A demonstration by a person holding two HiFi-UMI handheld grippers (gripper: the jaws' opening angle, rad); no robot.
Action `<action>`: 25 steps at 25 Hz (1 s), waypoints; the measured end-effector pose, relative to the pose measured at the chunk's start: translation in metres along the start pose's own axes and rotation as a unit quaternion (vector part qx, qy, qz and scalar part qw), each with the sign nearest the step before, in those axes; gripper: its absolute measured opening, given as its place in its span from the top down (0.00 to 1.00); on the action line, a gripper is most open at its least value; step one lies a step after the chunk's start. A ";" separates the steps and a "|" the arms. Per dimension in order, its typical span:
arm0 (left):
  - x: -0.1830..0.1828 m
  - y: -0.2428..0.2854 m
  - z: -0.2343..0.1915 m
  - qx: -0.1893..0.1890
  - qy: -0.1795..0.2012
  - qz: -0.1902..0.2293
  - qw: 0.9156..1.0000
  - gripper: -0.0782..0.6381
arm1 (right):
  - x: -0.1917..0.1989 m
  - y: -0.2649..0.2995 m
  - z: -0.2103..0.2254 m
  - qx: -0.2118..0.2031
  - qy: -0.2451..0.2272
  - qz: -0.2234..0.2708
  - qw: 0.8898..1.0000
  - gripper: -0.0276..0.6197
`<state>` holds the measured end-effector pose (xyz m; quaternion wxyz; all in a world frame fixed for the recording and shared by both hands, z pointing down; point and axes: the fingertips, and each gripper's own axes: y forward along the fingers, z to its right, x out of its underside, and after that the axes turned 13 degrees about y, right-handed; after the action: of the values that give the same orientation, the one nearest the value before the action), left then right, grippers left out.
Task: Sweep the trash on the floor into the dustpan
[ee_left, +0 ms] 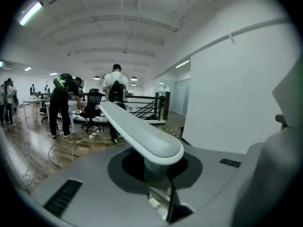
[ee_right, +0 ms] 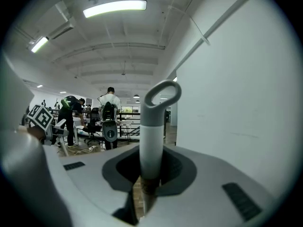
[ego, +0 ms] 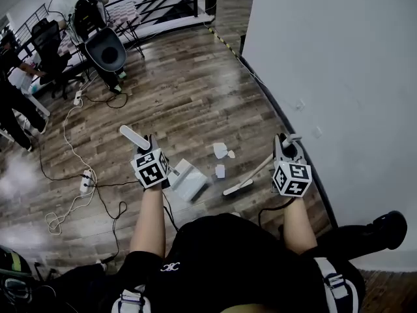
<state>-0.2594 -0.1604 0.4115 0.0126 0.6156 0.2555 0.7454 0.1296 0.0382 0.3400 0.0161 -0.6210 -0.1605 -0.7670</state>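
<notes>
Left gripper clenched on dustpan handle, pan on floor just right of it. Right gripper grasping broom. Trash scraps between the grippers, beside pan.

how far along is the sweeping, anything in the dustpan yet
Done: both tools are picked up. The left hand-held gripper is shut on the dustpan handle, and the right hand-held gripper on the broom handle.
In hand: the broom head sits on the floor near the dustpan.
Left: the white paper scraps lie outside the pan; none looks swept in.
</notes>
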 end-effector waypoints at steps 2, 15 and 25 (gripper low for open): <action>0.005 0.006 -0.026 -0.007 -0.015 -0.004 1.000 0.81 | 0.005 0.002 -0.022 -0.004 -0.016 -0.002 1.000 0.86; 0.079 0.006 -0.090 -0.012 -0.044 -0.043 0.998 0.80 | 0.033 0.029 -0.072 0.008 -0.041 -0.029 0.999 0.86; 0.099 -0.022 -0.121 -0.060 -0.063 -0.053 0.995 0.80 | 0.027 0.083 -0.115 -0.078 -0.061 -0.045 0.994 0.86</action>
<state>-0.4018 -0.1529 0.4794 0.1052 0.6448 0.2413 0.7175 0.0328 -0.0669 0.3642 -0.0762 -0.6583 -0.1288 -0.7378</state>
